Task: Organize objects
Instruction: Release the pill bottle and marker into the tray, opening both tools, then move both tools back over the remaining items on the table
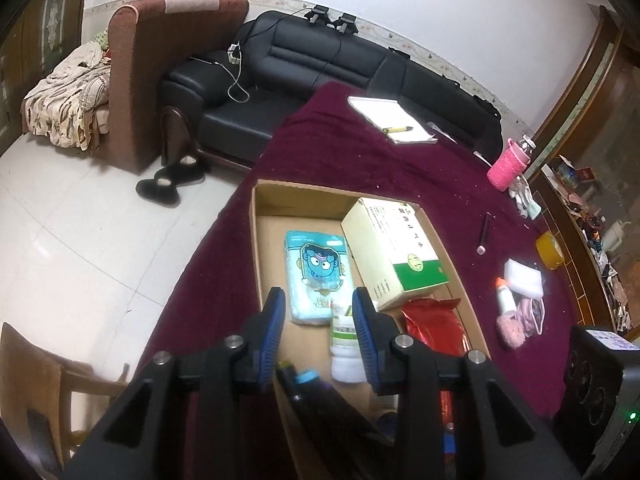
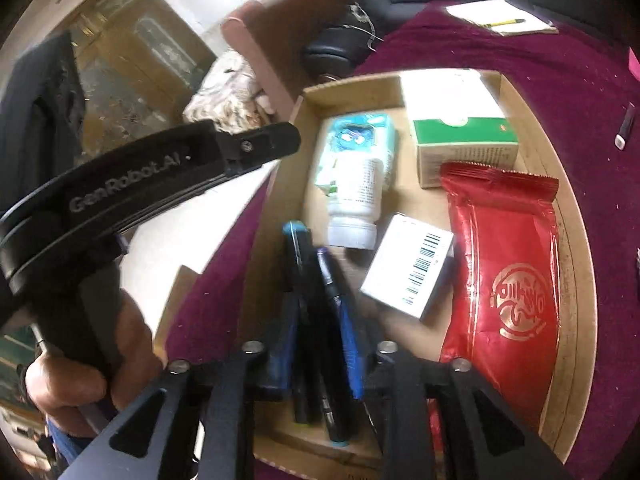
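An open cardboard box sits on a maroon-covered table. It holds a tissue pack with a blue cartoon, a cream and green carton, a white bottle lying down, a red foil packet and a small barcoded white box. My left gripper hovers over the box's near end, open, with nothing between its blue pads. My right gripper is low over the near left corner of the box, open. Two dark pens lie lengthwise between its fingers on the box floor.
Right of the box on the cloth lie a dark tube, a yellow tape roll, a white pack, a glue bottle and a pink pouch. A notepad with a pen lies at the far end. A hand holds the left gripper.
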`<state>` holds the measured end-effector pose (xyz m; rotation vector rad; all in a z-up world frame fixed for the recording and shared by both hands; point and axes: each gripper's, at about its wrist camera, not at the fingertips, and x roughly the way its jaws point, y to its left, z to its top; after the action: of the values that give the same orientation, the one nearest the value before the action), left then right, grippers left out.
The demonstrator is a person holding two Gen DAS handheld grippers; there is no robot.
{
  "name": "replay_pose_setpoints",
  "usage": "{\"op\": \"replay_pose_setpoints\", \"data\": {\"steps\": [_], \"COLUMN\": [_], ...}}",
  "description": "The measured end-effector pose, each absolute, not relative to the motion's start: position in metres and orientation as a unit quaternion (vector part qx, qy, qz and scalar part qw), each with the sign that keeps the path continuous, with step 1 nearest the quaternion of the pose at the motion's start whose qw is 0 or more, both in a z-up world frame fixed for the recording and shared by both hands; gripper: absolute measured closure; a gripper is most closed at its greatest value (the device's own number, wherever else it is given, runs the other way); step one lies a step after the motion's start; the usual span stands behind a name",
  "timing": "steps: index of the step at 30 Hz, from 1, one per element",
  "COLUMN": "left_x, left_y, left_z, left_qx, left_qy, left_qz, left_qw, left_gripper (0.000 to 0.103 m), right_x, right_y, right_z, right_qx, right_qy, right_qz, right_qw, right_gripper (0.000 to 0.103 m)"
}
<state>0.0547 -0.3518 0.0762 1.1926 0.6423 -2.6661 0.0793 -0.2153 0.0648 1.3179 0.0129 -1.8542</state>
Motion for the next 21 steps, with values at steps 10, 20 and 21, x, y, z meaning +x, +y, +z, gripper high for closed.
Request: {"op": "replay_pose_setpoints", "data": {"steps": [10,20,21], "left_x": [0.058,0.036,0.033], "left_y": [-0.318,-0.241,-0.233], "left_z": [0.090,0.104,0.104], "left_qx": [0.389,0.401,0.403], "left_qy": [0.209,0.169,0.166], "left_qz": [-0.895,-0.900,-0.900], "left_qw": [0.063,0.021,0.010], "left_gripper": [0.064,0.056,0.053], "right_x": [0.074,0.030,0.027], "right_y": [-0.155,-0.014,-0.002], "right_z": [0.085,0.101,0.102], "right_qx": [0.505,0.477,0.473], "right_qy": [-0.057,-0.159,-0.168], "right_qz": [-0.750,-0.791,-0.795], "right_qw": [0.424,0.349,0.339], "right_gripper": [0.060,0.044,0.043]}}
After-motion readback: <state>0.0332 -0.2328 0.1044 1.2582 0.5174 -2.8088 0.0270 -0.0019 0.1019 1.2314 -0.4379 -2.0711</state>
